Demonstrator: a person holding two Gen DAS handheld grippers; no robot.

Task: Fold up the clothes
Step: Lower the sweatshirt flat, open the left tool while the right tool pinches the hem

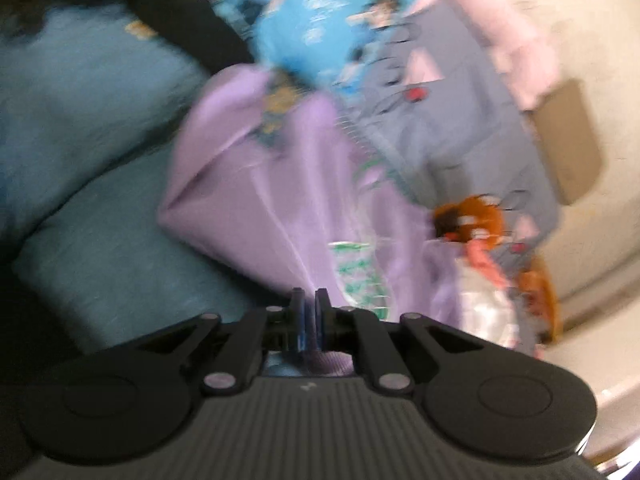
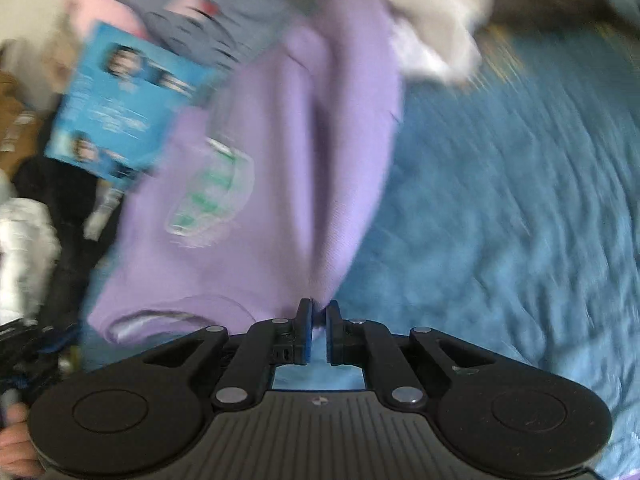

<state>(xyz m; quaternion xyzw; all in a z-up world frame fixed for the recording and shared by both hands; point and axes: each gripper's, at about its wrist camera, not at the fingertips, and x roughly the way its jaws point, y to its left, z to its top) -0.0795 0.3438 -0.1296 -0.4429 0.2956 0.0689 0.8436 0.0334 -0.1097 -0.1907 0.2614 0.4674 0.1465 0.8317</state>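
Both tools, left tool (image 1: 309, 300) and right tool (image 2: 318, 312), pinch one end of the lilac shirt (image 2: 280, 160), whose length stretches away across the blue bed (image 2: 500, 200).

Surface: a bed with a blue textured bedspread (image 2: 500, 184), also seen at the left of the left wrist view (image 1: 88, 128).
Lilac garment (image 2: 256, 184): spread over the bedspread, a green-and-white print on its front (image 1: 280, 184).
Bright blue printed fabric (image 2: 120, 108): beside the lilac garment, overlapping its edge.
Grey-blue patterned garment (image 1: 452, 128): beyond the lilac one.
White cloth (image 2: 436, 20): at the lilac garment's far end.
Black fabric (image 1: 188, 28): on the bedspread's far side.
Sharpness: both views blurred; finer contact cannot be told.
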